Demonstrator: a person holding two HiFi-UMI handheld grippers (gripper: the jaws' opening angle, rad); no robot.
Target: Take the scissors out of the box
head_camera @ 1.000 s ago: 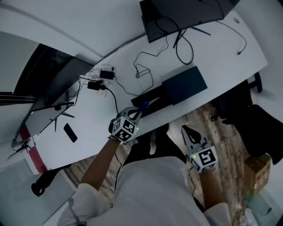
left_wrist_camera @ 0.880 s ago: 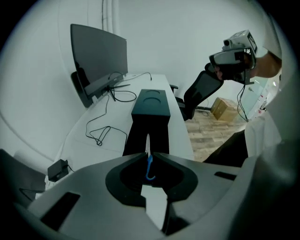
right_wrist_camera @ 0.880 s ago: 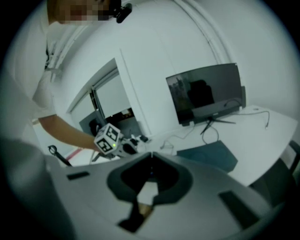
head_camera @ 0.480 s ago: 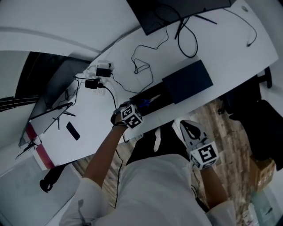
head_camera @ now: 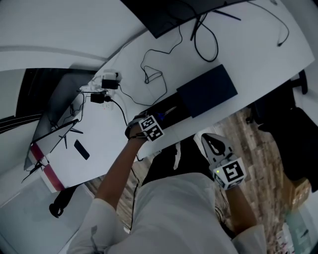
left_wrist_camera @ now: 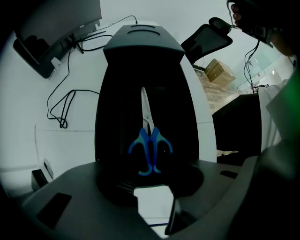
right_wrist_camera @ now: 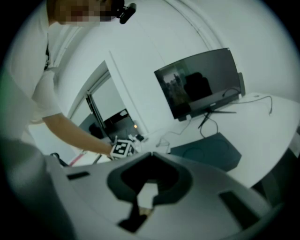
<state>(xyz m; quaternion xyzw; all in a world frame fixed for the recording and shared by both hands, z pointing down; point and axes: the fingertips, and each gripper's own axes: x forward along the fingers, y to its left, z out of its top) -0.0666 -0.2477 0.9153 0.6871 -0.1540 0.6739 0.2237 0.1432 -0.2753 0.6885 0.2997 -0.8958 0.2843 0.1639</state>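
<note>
Blue-handled scissors [left_wrist_camera: 151, 149] lie flat in the open black box [left_wrist_camera: 117, 140], their blade pointing away from me. In the head view the box [head_camera: 171, 106] sits near the white table's front edge, with its dark blue lid [head_camera: 206, 89] beside it on the right. My left gripper [left_wrist_camera: 151, 185] points straight down just over the scissors' handles; its jaws are opening and press on nothing. My right gripper [head_camera: 208, 144] hangs off the table over the person's lap, its fingers brought together with nothing in them.
A monitor [head_camera: 169, 12] stands at the back with cables [head_camera: 151, 77] trailing across the white table [head_camera: 263, 49]. Power adapters [head_camera: 102, 89] and a dark phone [head_camera: 82, 149] lie to the left. The person's arm [head_camera: 117, 173] reaches over the table's front edge.
My left gripper has dropped from above the box down into it, turning to point straight down. The right gripper has sunk slightly beside the table.
</note>
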